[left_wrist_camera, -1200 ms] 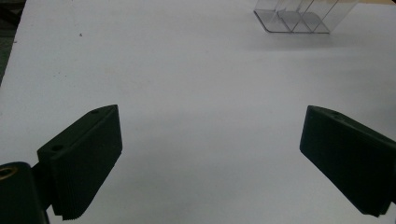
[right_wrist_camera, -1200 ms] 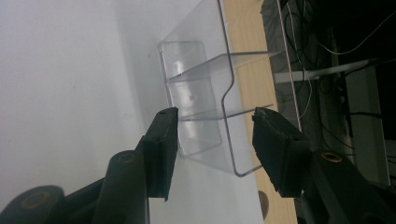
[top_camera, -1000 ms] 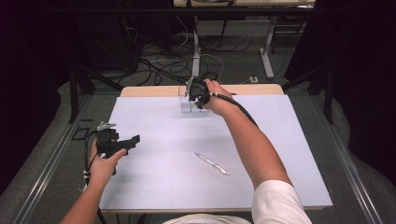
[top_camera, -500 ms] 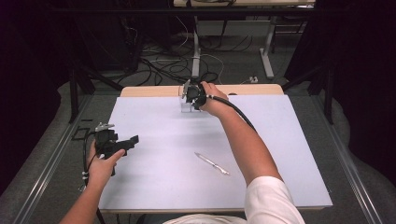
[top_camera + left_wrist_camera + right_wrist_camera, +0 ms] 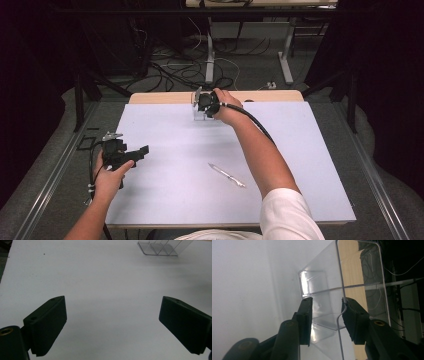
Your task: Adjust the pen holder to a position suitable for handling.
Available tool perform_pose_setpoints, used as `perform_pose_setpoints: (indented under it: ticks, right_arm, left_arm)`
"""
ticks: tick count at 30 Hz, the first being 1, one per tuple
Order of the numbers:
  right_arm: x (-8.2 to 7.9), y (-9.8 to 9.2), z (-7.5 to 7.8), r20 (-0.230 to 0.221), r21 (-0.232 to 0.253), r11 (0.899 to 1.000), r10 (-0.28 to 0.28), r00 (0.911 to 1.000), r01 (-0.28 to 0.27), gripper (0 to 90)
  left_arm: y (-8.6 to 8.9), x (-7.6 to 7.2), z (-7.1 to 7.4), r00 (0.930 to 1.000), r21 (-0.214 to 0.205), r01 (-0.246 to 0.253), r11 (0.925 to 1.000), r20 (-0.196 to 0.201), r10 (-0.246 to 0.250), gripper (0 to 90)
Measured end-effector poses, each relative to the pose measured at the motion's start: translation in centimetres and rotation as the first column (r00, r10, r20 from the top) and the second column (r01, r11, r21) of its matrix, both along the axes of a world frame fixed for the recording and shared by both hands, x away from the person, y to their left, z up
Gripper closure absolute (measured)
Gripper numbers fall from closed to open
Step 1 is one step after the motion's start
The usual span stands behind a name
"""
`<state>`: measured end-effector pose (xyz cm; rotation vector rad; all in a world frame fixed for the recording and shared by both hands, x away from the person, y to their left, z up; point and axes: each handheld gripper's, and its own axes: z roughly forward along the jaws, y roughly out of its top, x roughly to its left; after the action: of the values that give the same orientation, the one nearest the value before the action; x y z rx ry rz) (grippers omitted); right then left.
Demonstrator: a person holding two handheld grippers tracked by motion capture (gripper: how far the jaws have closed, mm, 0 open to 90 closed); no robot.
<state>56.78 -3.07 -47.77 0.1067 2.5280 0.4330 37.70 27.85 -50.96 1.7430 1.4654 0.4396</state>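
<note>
**Clear holder at the far edge, right tool closing round it**

The clear plastic holder stands at the far edge of the white surface, well apart from the pen lying nearer the person. The right tool has its jaws either side of a holder wall; whether they grip yet, I cannot tell. The left tool hovers over bare surface, jaws wide apart. This looks like the grasping step; next calls for a firm pinch before any lift.
</note>
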Motion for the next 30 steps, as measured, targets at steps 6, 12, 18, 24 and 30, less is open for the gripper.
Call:
perform_pose_setpoints:
  ticks: [6, 12, 18, 24, 30]
  right_arm:
    - [-0.4, 0.1, 0.4, -0.005, -0.023, 1.000, 0.007, 1.0000, -0.007, 76.1]
    - [-0.8, 0.2, 0.6, -0.029, -0.034, 0.999, 0.019, 0.9994, -0.020, 86.1]
    - [-1.4, 0.1, 0.6, -0.074, -0.057, 0.997, 0.048, 0.9961, -0.052, 88.3]
    - [-1.9, 0.4, 0.4, -0.074, -0.062, 0.996, 0.061, 0.9954, -0.065, 89.5]
    - [-2.5, 0.2, 0.8, -0.075, -0.085, 0.993, 0.077, 0.9942, -0.083, 89.2]
  left_arm:
    - [-0.1, 0.0, 0.0, 1.0000, 0.003, 0.002, 1.0000, -0.003, -0.002, 8.3]
    - [-0.1, 0.0, 0.0, 0.9999, 0.004, 0.009, 1.0000, -0.009, -0.009, 9.0]
    - [0.0, 0.1, 0.0, 1.0000, -0.002, -0.002, 1.0000, -0.003, 0.002, 9.6]
    - [-0.1, 0.1, 0.0, 1.0000, -0.002, -0.005, 1.0000, -0.002, 0.005, 10.0]
    - [0.0, 0.1, -0.1, 1.0000, 0.001, -0.001, 1.0000, -0.009, 0.001, 10.3]
